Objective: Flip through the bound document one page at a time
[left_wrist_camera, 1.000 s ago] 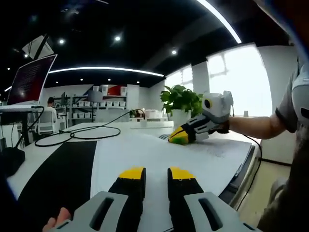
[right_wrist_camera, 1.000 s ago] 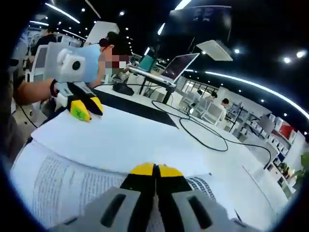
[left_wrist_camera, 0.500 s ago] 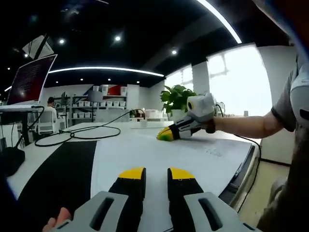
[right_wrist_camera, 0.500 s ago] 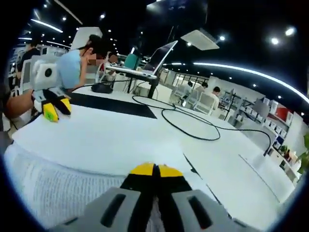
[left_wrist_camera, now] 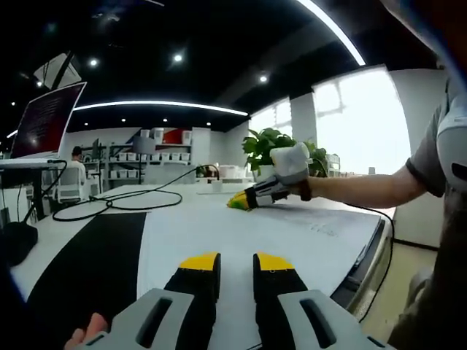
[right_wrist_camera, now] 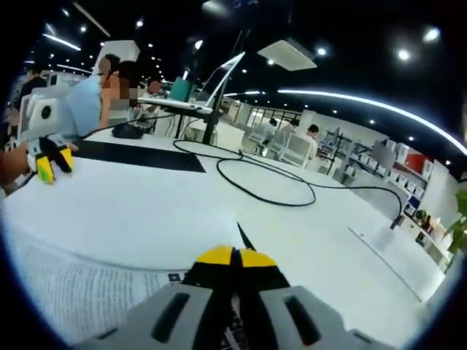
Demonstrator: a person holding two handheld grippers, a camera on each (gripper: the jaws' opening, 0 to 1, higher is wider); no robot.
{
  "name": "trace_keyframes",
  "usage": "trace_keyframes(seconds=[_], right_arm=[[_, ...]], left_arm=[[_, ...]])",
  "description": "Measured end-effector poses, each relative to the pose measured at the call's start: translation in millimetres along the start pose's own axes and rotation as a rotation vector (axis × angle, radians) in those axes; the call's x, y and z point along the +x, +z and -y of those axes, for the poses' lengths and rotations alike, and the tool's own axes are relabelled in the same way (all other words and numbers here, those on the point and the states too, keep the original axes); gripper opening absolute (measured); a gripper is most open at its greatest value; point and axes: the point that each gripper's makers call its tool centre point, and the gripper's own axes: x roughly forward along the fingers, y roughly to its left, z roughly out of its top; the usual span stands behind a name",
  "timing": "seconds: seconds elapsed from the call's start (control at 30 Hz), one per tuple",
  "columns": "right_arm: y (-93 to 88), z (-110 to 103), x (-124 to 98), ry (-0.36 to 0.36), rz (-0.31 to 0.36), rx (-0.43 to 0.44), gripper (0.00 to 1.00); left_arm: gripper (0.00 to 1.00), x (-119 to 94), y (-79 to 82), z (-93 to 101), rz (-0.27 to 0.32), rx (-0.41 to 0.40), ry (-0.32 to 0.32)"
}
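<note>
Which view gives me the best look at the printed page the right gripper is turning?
The right gripper view: the printed white page lies just beside the right gripper, whose jaws are shut, with its text lines visible. The left gripper view shows the same page only as a pale sheet with faint print under the right gripper.

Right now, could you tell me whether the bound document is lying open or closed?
Open: the bound document shows printed text on an exposed page, and the right claw is shut on a page lifted from it.

Both views are bright below and dark above. Ceiling light strips (left_wrist_camera: pixel 157 106) and spotlights glow against the black ceiling, while the window (left_wrist_camera: pixel 361 120) at right blows out white. Fisheye bending curves the edges, and the white desk (right_wrist_camera: pixel 146 211) looks evenly lit, shadows faint.
</note>
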Motion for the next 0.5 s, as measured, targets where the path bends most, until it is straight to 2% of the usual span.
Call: trace_keyframes(seconds=[0.2, 0.4, 0.5], right_arm=[[-1.5, 6.5, 1.8, -0.031, 0.007, 0.025, 0.01], [-0.2, 6.2, -0.2, -0.059, 0.007, 0.011, 0.01], [-2.2, 9.1, -2.6, -0.067, 0.012, 0.057, 0.01]], left_arm=[[0.20, -0.1, -0.3, 0.3, 0.000, 0.001, 0.000], [0.20, 0.1, -0.3, 0.5, 0.001, 0.001, -0.001], [0.20, 0.2, -0.5, 1.2, 0.000, -0.002, -0.007]])
